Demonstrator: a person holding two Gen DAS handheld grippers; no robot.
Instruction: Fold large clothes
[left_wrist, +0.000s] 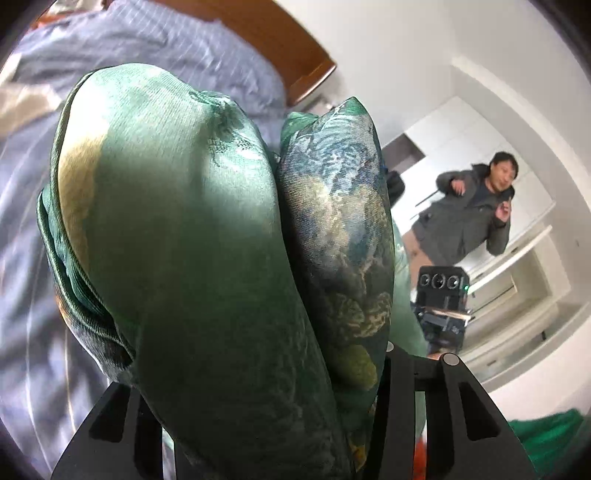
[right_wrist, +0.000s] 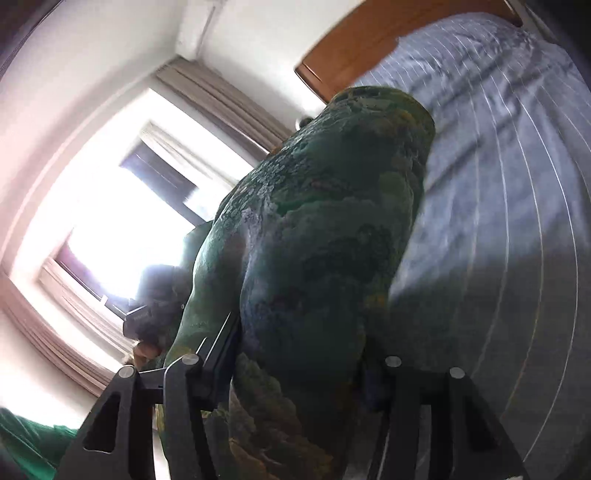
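Green patterned garment (left_wrist: 207, 236) bunched (thickly) between both grippers' jaws, above striped bedding (right_wrist: 498, 184).

Left tongs (left_wrist: 258, 387) point slightly downward, black fingers (left_wrist: 461, 406) clamped on bunched green cloth (left_wrist: 207, 221) that fills the gap. Right tongs (right_wrist: 291, 387) likewise tilt downward, gripping the same cloth between their fingers (right_wrist: 177, 406).

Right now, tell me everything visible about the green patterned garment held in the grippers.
The green garment is a smooth, satiny cloth, printed with teal, blue and gold floral or feathery motifs on its outer face and paler plain green on the other. It is bunched into thick rounded folds, with a corded hem visible at one edge. Bundles of it pass between the jaws of the left gripper and the right gripper, which hold it lifted above the striped blue-grey bedding.
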